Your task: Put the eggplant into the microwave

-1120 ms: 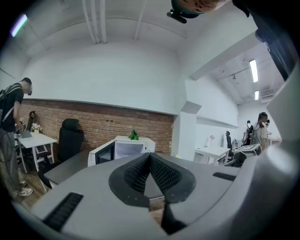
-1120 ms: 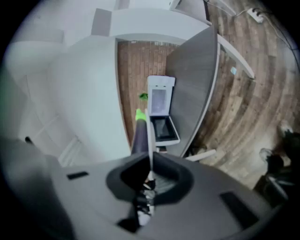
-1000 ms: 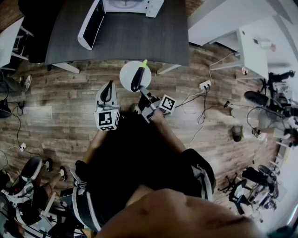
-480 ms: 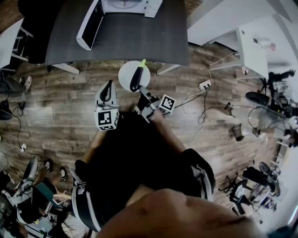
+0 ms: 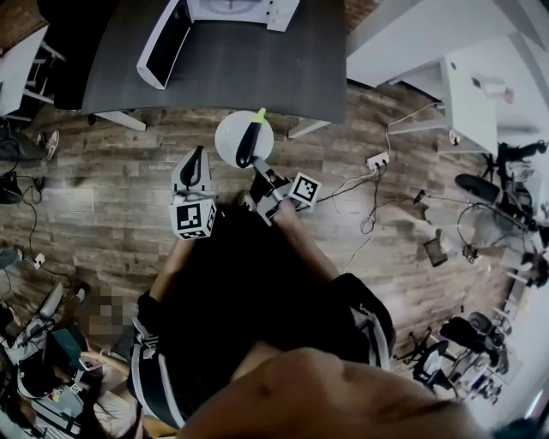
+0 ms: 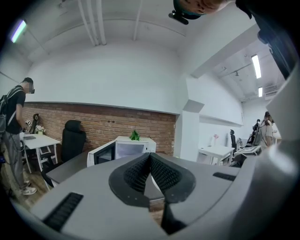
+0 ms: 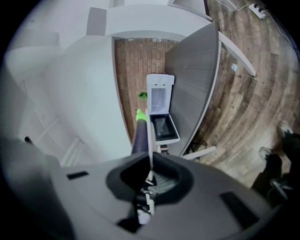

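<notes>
A dark purple eggplant (image 5: 248,142) with a green stem lies on a round white plate (image 5: 230,135), held above the wooden floor just short of the dark table (image 5: 257,73). My right gripper (image 5: 257,166) is shut on the plate's near rim. In the right gripper view the plate (image 7: 150,133) shows edge-on, with the eggplant (image 7: 139,136) beside it, clamped by the right gripper (image 7: 150,163). The white microwave (image 5: 225,10) stands on the table with its door (image 5: 164,45) swung open. My left gripper (image 5: 196,165) is shut and holds nothing; its pads (image 6: 161,172) meet.
The microwave (image 6: 123,149) and its open door face me across the table. A person (image 6: 13,133) stands at the far left by a white desk. Cables and a power strip (image 5: 377,158) lie on the floor to the right. Chairs and gear crowd the right edge.
The plate with the eggplant has crept slightly toward the table. Both grippers keep their grip states. People at the lower left have shifted.
</notes>
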